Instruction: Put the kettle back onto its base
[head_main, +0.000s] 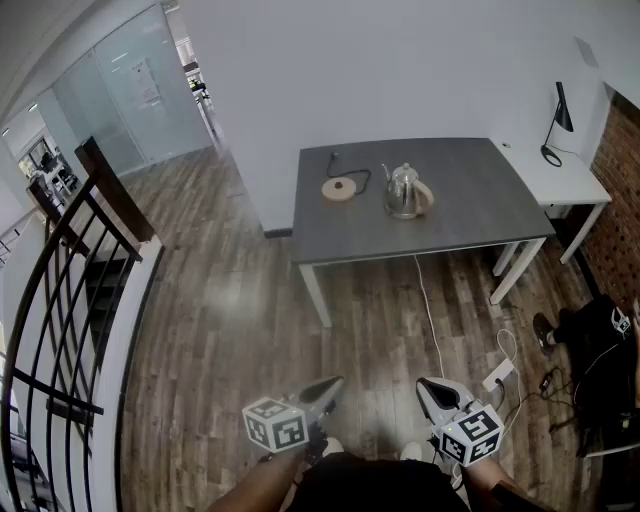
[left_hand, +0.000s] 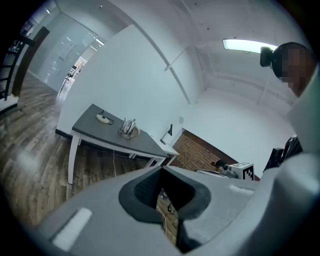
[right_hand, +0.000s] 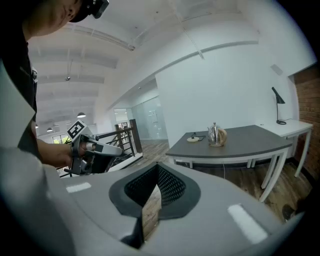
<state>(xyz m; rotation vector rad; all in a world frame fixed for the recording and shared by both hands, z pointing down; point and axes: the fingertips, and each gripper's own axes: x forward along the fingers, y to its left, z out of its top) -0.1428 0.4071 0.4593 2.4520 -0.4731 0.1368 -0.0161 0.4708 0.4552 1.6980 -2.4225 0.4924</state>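
The shiny steel kettle with a tan handle (head_main: 403, 190) stood on the dark grey rectangular table (head_main: 470, 215), just right of its round pale base with a black cord (head_main: 340, 189) and not on it. The person stood well back from the table. The left gripper (head_main: 335, 383) and right gripper (head_main: 425, 385) were held low near the body, both with jaws pressed together on nothing, probably because no grasp was within reach yet.
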